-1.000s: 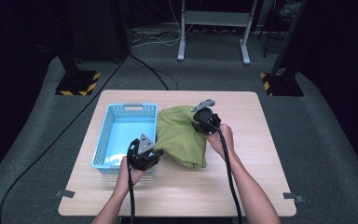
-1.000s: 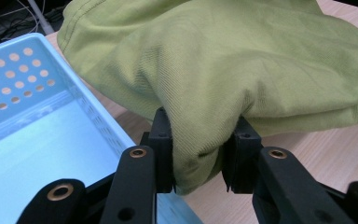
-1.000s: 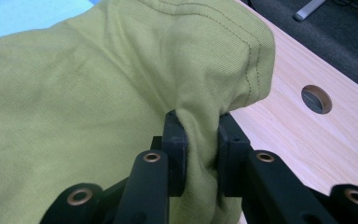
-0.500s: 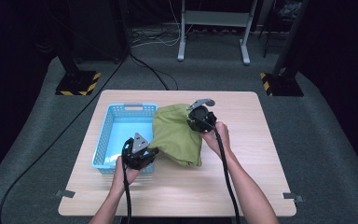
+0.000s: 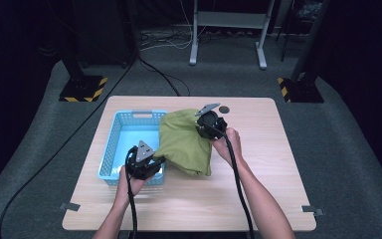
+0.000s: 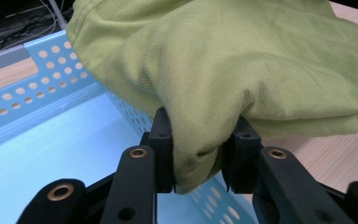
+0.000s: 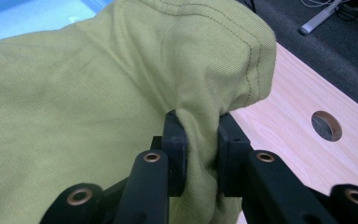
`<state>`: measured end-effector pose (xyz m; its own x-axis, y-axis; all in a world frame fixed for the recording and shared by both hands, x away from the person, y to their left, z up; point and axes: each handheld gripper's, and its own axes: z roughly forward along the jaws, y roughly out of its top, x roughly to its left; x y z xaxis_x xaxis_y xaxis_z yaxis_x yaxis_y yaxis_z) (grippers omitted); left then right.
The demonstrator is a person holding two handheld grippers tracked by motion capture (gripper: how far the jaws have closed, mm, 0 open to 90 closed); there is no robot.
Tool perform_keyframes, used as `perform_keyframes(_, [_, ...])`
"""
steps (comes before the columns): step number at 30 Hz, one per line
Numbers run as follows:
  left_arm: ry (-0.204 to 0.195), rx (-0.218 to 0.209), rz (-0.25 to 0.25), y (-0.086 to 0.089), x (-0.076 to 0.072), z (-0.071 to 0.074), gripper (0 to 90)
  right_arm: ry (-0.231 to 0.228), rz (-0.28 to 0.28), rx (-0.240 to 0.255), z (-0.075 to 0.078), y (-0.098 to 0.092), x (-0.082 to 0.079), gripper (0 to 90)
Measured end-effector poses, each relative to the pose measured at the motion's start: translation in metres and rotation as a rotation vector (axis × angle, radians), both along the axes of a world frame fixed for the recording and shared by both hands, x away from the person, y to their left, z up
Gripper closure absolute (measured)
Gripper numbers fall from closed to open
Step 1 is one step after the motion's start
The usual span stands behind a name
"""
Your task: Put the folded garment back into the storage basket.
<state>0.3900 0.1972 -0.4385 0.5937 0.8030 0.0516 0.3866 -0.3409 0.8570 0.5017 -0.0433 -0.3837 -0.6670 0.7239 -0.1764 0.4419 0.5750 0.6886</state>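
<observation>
Both tongs are clamped on the olive-green cotton garment, which lies bunched on the pale wooden worktop with its left edge draped over the right wall of the light-blue perforated plastic basket. The left tongs pinch a thick fold at the garment's near corner, right above the basket's wall, as the left gripper view shows; the right tongs pinch a stitched hem at the far corner, close to the round cable hole in the worktop. The step in hand looks like carrying the garment into the basket. To do it well, both grips should hold firm, since each catches only a small gather of cloth that could slide out under the garment's weight. Lifting both corners together would clear the hanging bulk over the basket's wall rather than dragging it and tipping or pushing the light basket. The hands are best kept apart enough to stretch the cloth a little, so it hangs flat and does not snag the rim. Once the bulk is above the basket's floor, lowering should come before letting go, so no part stays draped outside.
</observation>
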Motion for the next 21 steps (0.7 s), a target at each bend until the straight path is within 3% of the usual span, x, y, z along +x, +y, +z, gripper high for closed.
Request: perform_keyframes(21, [-0.010,-0.019,0.044,0.018,-0.002,0.005,68.8,-0.011,0.034,-0.008,0.006,0.020,0.004,76.5])
